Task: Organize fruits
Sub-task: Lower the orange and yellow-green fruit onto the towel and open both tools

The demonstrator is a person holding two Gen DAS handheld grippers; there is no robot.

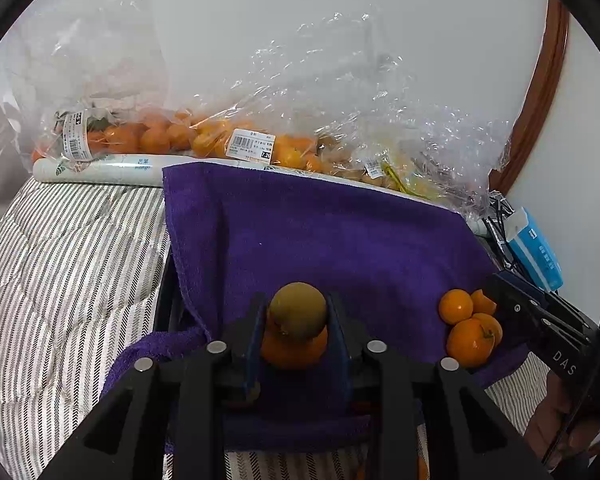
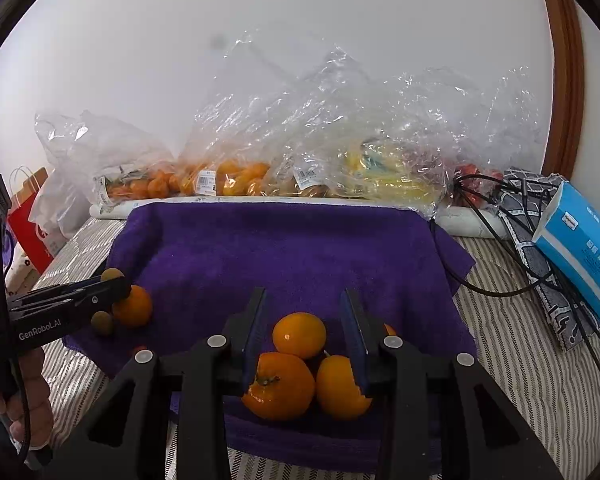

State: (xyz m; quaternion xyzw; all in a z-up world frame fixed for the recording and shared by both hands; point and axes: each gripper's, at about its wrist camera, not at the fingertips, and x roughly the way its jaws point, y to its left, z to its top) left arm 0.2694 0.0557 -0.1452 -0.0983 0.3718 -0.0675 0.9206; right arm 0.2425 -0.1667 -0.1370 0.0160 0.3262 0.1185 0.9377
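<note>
On the left part of the purple towel (image 1: 320,232), spread over a striped bed cover (image 1: 60,260): left tool (image 1: 297,301) closed on a round brown fruit (image 1: 298,310), fingers touching both its sides, directly above an orange (image 1: 294,350). Both near round, no long axis to tell.

Further right, well apart: pile of oranges (image 2: 284,388) under the right tool (image 2: 303,294). Fingers narrowly parted, gripping nothing, top orange (image 2: 299,335) loose between them. Biggest orange's green stalk end turned toward the right wrist camera.

Seen only from the right wrist: second small brown fruit (image 2: 102,322) lying on the towel just below the left tool, and the hand (image 2: 28,392) holding that tool. Seen only from the left wrist: the pinch on the brown fruit, straight on.
</note>
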